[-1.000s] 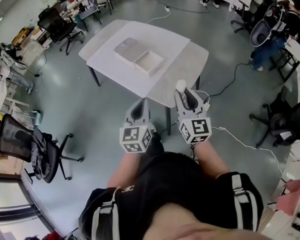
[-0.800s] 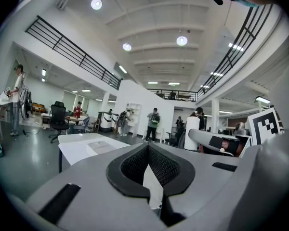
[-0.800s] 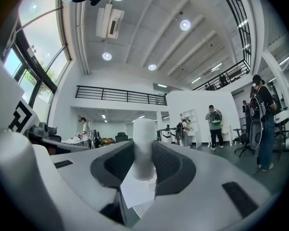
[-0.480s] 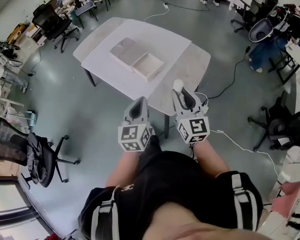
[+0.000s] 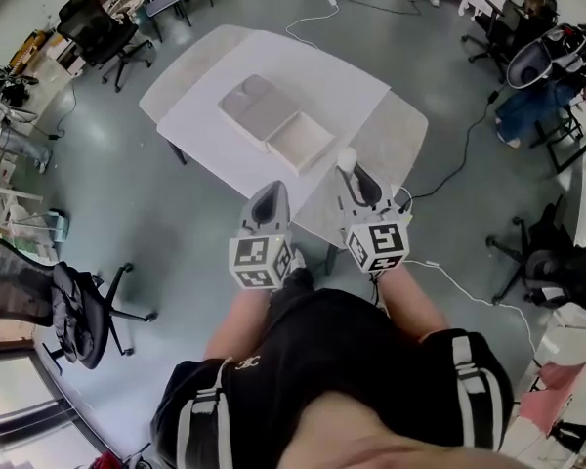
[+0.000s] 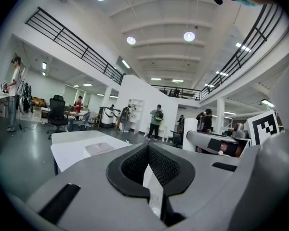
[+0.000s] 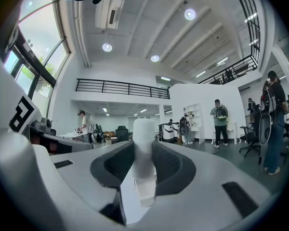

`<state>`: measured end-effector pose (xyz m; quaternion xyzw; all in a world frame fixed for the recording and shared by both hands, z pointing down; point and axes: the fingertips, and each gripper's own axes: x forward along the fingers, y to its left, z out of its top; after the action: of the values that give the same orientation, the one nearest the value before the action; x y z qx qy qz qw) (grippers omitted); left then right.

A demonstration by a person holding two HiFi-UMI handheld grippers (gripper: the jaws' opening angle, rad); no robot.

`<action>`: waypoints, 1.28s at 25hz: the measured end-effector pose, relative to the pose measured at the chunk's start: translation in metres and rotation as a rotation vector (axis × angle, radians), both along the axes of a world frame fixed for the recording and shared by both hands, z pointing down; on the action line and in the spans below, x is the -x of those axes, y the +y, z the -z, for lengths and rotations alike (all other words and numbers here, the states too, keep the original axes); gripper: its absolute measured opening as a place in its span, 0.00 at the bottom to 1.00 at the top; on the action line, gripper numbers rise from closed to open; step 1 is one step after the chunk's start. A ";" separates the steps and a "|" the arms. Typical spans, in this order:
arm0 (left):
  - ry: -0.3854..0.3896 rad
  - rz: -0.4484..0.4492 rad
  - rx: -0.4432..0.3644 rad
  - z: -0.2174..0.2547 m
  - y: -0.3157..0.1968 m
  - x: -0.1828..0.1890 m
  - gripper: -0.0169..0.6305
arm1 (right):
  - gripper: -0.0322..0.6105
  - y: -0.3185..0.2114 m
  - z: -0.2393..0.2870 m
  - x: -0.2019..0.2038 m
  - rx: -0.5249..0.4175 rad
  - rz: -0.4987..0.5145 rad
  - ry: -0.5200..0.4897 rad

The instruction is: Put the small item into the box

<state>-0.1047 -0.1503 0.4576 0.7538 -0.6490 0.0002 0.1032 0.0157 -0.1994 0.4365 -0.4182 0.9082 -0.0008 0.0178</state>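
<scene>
A small white cylinder [image 5: 347, 156] stands up between the jaws of my right gripper [image 5: 353, 170], which is shut on it. In the right gripper view the cylinder [image 7: 145, 139] rises upright out of the right gripper [image 7: 145, 150]. My left gripper [image 5: 271, 192] is beside it at the left, jaws together and holding nothing; the left gripper [image 6: 149, 149] points towards the table. On the white table [image 5: 356, 86] lies an open pale box [image 5: 301, 141] with its lid [image 5: 257, 105] folded out flat. Both grippers hover at the table's near edge, short of the box.
The table [image 6: 74, 150] stands on a grey floor. A black office chair [image 5: 73, 301] is at the left, and more chairs [image 5: 103, 27] are behind the table. Cables [image 5: 469, 281] run over the floor at the right. People [image 6: 156, 121] stand far off.
The table and box have come closer to the two grippers in the head view. Both grippers keep their pose, and the right one still grips the cylinder.
</scene>
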 end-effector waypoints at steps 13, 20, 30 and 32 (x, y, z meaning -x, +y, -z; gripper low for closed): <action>0.014 -0.021 0.035 0.000 -0.105 0.082 0.03 | 0.23 -0.111 -0.016 0.083 0.054 -0.017 0.061; -0.016 -0.074 0.062 -0.004 -0.148 0.094 0.03 | 0.23 -0.144 -0.025 0.097 0.068 -0.044 0.087; -0.009 -0.054 0.095 -0.019 -0.157 0.077 0.03 | 0.23 -0.174 -0.079 0.099 0.153 0.037 0.236; -0.005 -0.036 0.096 -0.019 -0.156 0.079 0.03 | 0.23 -0.178 -0.095 0.105 0.171 0.071 0.285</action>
<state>-0.1841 -0.3067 0.4769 0.7593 -0.6350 0.0351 0.1378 -0.0889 -0.3777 0.5310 -0.3818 0.9123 -0.0192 -0.1470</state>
